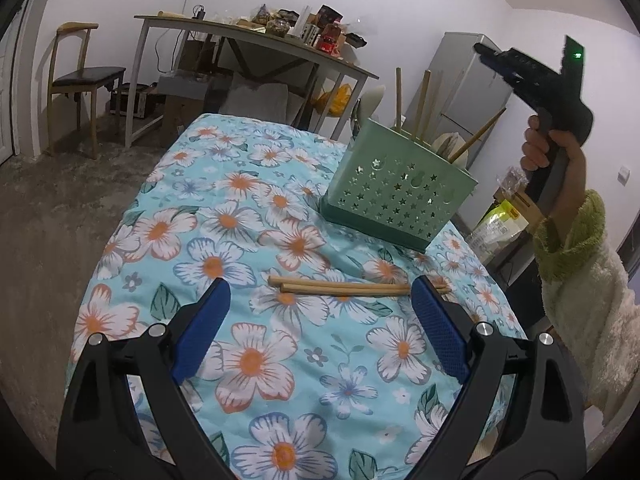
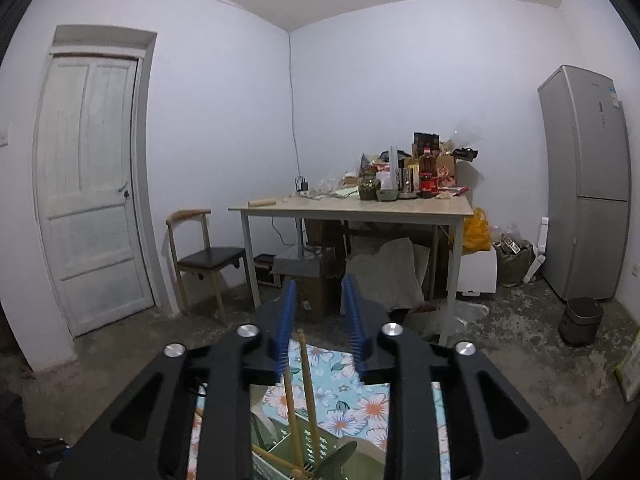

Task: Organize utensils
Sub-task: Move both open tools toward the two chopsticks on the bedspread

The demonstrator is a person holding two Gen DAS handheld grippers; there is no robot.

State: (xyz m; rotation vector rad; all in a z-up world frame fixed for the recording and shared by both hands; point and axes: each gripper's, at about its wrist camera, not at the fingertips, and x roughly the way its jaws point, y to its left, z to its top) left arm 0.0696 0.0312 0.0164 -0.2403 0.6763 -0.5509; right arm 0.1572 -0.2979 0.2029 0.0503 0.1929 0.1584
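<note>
Two chopsticks (image 1: 344,289) lie on the flowered bed (image 1: 224,240); left tool (image 1: 320,300) spread wide, right tool (image 2: 320,312) parted, empty, facing a cluttered counter (image 2: 352,206).

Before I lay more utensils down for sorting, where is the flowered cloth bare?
The flowered cloth is free left of the green holder, up to its far edge, and between the left claw and the camera. It is crowded where two chopsticks lie ahead of the claw, and the holder fills the far right.
</note>
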